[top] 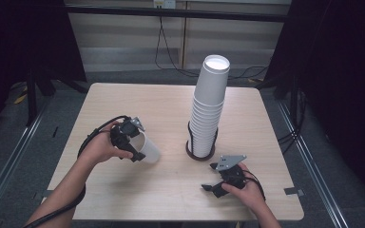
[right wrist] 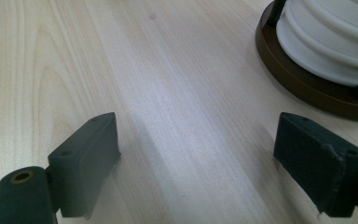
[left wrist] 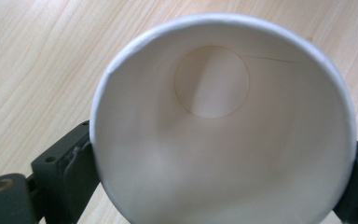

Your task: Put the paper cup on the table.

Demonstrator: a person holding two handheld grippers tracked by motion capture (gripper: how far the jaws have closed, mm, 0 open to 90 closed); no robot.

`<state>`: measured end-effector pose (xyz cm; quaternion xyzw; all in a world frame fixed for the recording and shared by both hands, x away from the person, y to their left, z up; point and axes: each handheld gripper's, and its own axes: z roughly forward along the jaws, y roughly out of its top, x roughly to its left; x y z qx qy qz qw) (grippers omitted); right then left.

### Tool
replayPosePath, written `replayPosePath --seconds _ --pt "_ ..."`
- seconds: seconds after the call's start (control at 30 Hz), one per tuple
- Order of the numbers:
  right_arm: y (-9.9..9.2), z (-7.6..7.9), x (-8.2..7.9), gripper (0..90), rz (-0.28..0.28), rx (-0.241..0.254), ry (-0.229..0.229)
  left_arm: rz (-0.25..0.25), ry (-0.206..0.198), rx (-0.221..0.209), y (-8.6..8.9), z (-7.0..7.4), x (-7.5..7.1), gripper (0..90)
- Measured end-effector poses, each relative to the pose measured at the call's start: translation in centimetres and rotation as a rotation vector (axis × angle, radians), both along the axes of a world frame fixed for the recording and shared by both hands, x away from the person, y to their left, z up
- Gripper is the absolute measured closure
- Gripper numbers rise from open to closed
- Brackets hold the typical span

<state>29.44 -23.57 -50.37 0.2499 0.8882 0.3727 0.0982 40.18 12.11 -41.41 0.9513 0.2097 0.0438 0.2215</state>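
The left gripper (top: 138, 142) is holding a single paper cup (top: 149, 149) low over the surface (top: 123, 194), left of centre. The cup is lying tilted, almost on its side. Its long axis is running from the open mouth at the fingers down and away to the closed bottom, which is pointing toward the middle of the surface. In the left gripper view the camera is looking straight into the cup (left wrist: 223, 140). The fingers (left wrist: 77, 172) are sitting against the wall just under the rim on opposite sides, so they are clamped across the cup's width; the rim is staying round, which suggests a light grip.

The stack of paper cups (top: 209, 109) is standing upright in its brown ringed holder (top: 199, 156), well apart from the held cup and to its right. The held cup's bottom is pointing roughly that way.

The right gripper (top: 209, 176) is resting near the front edge, just beside the holder and much nearer to it than the left. Its fingers (right wrist: 86, 158) are standing wide apart with only bare wood between them, the holder's base (right wrist: 307, 88) lying ahead and off to one side.
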Motion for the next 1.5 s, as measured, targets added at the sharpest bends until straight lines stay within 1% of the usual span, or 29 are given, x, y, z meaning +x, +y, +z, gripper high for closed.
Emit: replayPosePath --seconds 0.07,0.1,0.17,0.2,0.3,0.33,0.37,0.4,0.43,0.47,0.53,0.57,0.63,0.67,0.7,0.73,0.77,0.8,0.87,0.9,1.13,1.23,1.27,1.33,1.4,1.5 --pt "0.0 0.0 0.0 13.6 0.001 -0.001 -0.001 0.009 -0.001 -0.019 -0.1 -0.1 0.1 6.9" --pt "0.0 0.0 0.0 13.6 0.002 0.0 -0.001 0.006 0.002 -0.014 -0.1 0.0 0.2 6.9" --pt "0.0 0.0 0.0 13.6 0.004 -0.002 -0.002 0.013 0.0 -0.026 -0.3 -0.1 0.2 6.8" --pt "0.0 0.0 0.0 13.6 0.004 -0.002 -0.002 0.001 -0.003 -0.019 -0.4 -0.1 0.3 6.8" --pt "0.0 0.0 0.0 13.6 0.006 -0.001 -0.001 -0.002 -0.003 -0.024 -0.5 -0.1 0.4 6.8" --pt "0.0 0.0 0.0 13.6 0.005 -0.001 -0.001 0.009 0.001 -0.034 -0.6 -0.2 0.4 6.8" --pt "0.0 0.0 0.0 13.6 0.005 -0.001 0.0 0.009 0.001 -0.036 -0.7 -0.2 0.4 6.8" --pt "0.0 0.0 0.0 13.6 0.006 -0.001 -0.001 -0.001 0.0 -0.028 -0.6 -0.2 0.5 6.8" --pt "0.0 0.0 0.0 13.6 0.006 -0.001 0.0 0.0 -0.003 -0.032 -0.7 -0.2 0.6 6.7" --pt "0.0 0.0 0.0 13.6 0.006 -0.001 -0.001 0.011 -0.003 -0.045 -0.8 -0.3 0.5 6.7" --pt "0.0 0.0 0.0 13.6 0.007 -0.001 -0.001 0.002 -0.003 -0.039 -0.8 -0.3 0.7 6.7" --pt "0.0 0.0 0.0 13.6 0.007 -0.001 0.0 0.012 -0.005 -0.054 -1.0 -0.4 0.6 6.8" --pt "0.0 0.0 -0.1 13.6 0.007 -0.001 -0.001 0.004 -0.002 -0.047 -1.1 -0.3 0.8 6.7" --pt "0.0 0.0 -0.1 13.6 0.006 -0.003 -0.002 0.017 -0.004 -0.062 -1.2 -0.4 0.7 6.8" --pt "0.0 0.0 -0.1 13.6 0.008 -0.002 -0.001 0.006 0.001 -0.053 -1.2 -0.4 0.8 6.8" --pt "0.0 0.0 -0.1 13.6 0.008 -0.001 -0.001 -0.001 -0.004 -0.053 -1.3 -0.4 0.9 6.8" --pt "0.0 0.0 -0.1 13.6 0.009 -0.002 -0.001 0.008 0.0 -0.056 -1.4 -0.4 0.8 6.8" --pt "0.0 0.0 -0.1 13.6 0.009 -0.002 0.0 -0.002 -0.002 -0.049 -1.5 -0.4 0.9 6.8" --pt "0.0 0.0 -0.1 13.6 0.009 -0.002 0.0 0.011 -0.001 -0.063 -1.7 -0.5 0.8 6.8" --pt "0.0 0.0 -0.1 13.5 0.009 -0.002 0.0 0.004 -0.006 -0.064 -1.8 -0.6 0.9 6.8" --pt "0.0 0.0 -0.1 13.5 0.01 -0.002 0.001 0.007 -0.011 -0.079 -2.4 -0.8 1.0 6.7" --pt "0.0 0.0 -0.1 13.5 0.011 -0.002 0.001 -0.001 -0.014 -0.076 -2.7 -0.8 1.0 6.7" --pt "0.0 0.0 -0.1 13.4 0.011 -0.002 0.001 0.003 -0.012 -0.079 -2.8 -0.8 1.0 6.7" --pt "0.0 0.0 -0.1 13.4 0.01 -0.003 0.001 -0.009 -0.02 -0.073 -2.8 -0.8 1.0 6.7" --pt "0.0 0.0 -0.1 13.5 0.011 -0.002 0.001 -0.005 -0.013 -0.072 -2.9 -0.8 1.0 6.7" --pt "0.0 0.0 -0.1 13.5 0.011 -0.002 0.001 0.001 -0.016 -0.08 -3.1 -0.9 1.0 6.7"
